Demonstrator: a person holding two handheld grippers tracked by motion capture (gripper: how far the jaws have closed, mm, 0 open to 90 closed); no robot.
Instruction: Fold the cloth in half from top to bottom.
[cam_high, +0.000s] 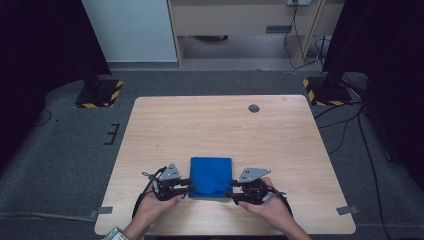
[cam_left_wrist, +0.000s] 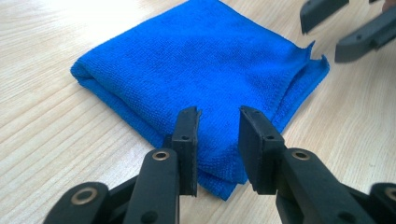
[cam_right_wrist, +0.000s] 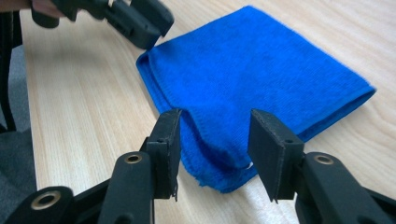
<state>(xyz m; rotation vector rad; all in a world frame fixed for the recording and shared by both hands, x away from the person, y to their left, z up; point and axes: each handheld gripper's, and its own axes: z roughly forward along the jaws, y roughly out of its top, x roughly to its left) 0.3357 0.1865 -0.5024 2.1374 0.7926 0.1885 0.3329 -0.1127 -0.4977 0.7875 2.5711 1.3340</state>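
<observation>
Nearest, the left gripper (cam_left_wrist: 218, 116) and right gripper (cam_right_wrist: 215, 120) stand part open over the near corners of the folded blue microfibre cloth (cam_high: 211, 176), seemingly gripping nothing; it lies near the light wooden worktop's (cam_high: 220, 125) front edge.

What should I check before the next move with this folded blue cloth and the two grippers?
1. Cloth folded and flat on the table: ok.
2. Left gripper off the cloth: ok, jaws apart at its near left corner, not pressing.
3. Right gripper off the cloth: ok, jaws apart at its near right corner.
4. Near edges lined up: not ok, layers splay at the right corner.
5. Room to move on the table: ok, bare wood beyond the cloth.
</observation>
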